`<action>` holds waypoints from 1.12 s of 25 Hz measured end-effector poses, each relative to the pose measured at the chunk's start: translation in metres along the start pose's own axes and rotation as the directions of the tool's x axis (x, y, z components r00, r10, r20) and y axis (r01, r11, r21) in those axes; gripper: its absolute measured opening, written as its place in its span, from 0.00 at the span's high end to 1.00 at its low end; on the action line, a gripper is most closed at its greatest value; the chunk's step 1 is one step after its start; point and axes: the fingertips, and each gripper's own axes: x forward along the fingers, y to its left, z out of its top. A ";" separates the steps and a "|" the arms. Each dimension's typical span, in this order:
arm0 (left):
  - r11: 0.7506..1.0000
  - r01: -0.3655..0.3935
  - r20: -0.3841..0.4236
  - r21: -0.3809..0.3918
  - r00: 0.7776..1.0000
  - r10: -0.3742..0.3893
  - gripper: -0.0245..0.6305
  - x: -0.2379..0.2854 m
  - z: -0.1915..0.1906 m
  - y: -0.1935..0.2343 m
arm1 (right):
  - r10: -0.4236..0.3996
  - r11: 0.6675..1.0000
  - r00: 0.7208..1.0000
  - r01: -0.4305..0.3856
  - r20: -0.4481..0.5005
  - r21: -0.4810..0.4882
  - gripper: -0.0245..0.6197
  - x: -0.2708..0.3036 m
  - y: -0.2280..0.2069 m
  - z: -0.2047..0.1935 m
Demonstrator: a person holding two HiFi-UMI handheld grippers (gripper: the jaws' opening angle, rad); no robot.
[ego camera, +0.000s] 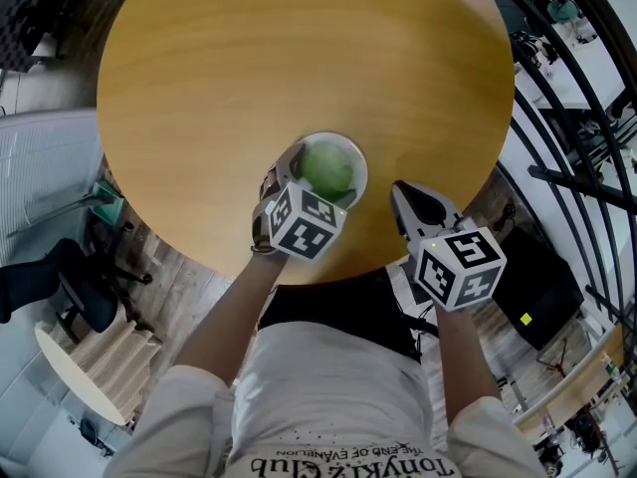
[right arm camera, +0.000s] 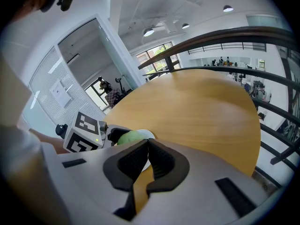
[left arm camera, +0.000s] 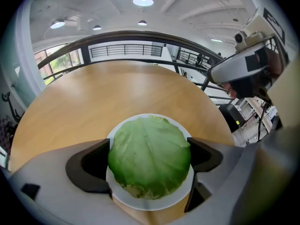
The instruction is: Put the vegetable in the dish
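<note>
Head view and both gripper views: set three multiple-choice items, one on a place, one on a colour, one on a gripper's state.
1. Where is the cabbage? A on the floor; B at the dish, between the left gripper's jaws; C on a shelf.
2. What colour is the dish? A white; B red; C black.
3. How do the right gripper's jaws stand? A wide apart; B shut on a spoon; C together, empty.
B: the left gripper view shows it there.
A: a white rim shows round the cabbage.
C: its jaws meet with nothing between.
</note>
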 end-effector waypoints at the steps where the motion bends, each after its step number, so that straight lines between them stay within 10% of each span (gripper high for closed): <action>1: 1.000 0.002 0.005 -0.005 1.000 -0.002 0.20 -0.001 0.001 0.001 | 0.000 1.000 1.000 0.000 0.000 0.000 0.92 0.000 0.000 0.000; 21: 0.992 -0.021 0.093 -0.121 0.995 0.032 0.21 -0.065 0.019 0.004 | 0.011 0.999 0.999 -0.009 0.038 -0.054 0.92 -0.021 0.011 0.019; 28: 0.986 -0.085 0.138 -0.146 0.985 0.105 0.42 -0.110 0.016 -0.009 | 0.018 0.996 0.997 -0.011 0.073 -0.092 0.92 -0.048 0.024 0.030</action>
